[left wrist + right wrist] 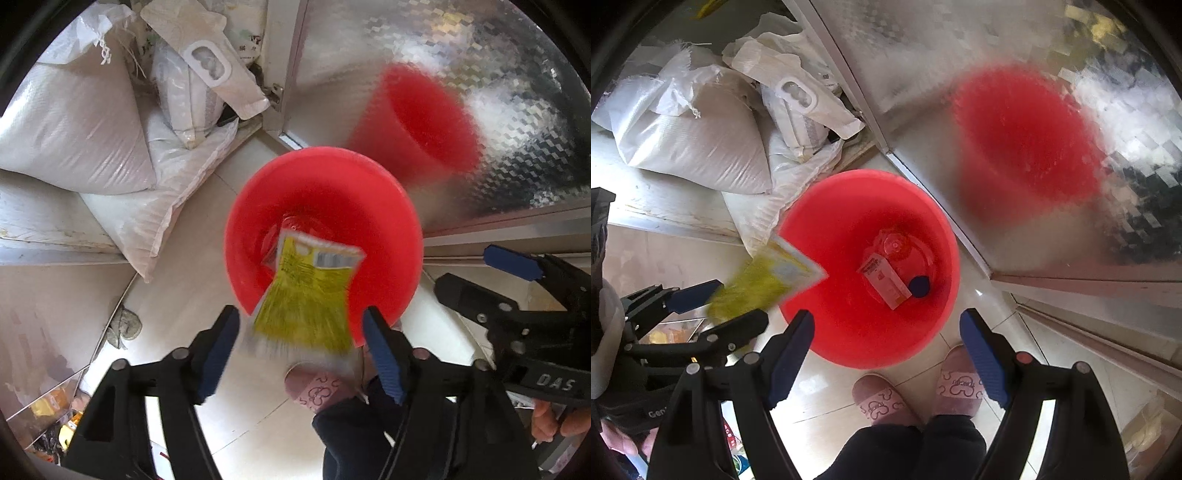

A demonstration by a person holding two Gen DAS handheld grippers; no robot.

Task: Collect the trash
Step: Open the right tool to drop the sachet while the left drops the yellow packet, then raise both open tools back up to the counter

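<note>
Left gripper points straight down over the red bucket w/ jaws spread, pads clear of the yellow wrapper, which blurs between them, prob. dropping in. Right gripper hangs wide and empty just beside, out of the way. Right view alone shows bucket contents: small carton, clear bottle, blue cap. Left view hides them behind the wrapper.

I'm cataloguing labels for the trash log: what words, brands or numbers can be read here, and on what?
"DAS", seen upside down: right hand-held gripper body.
"Gen", cut off: left hand-held gripper body.
Yellow wrapper: print blurred, unreadable.
Small box in red bucket: too small.
Slippers: lettering unclear.
</note>
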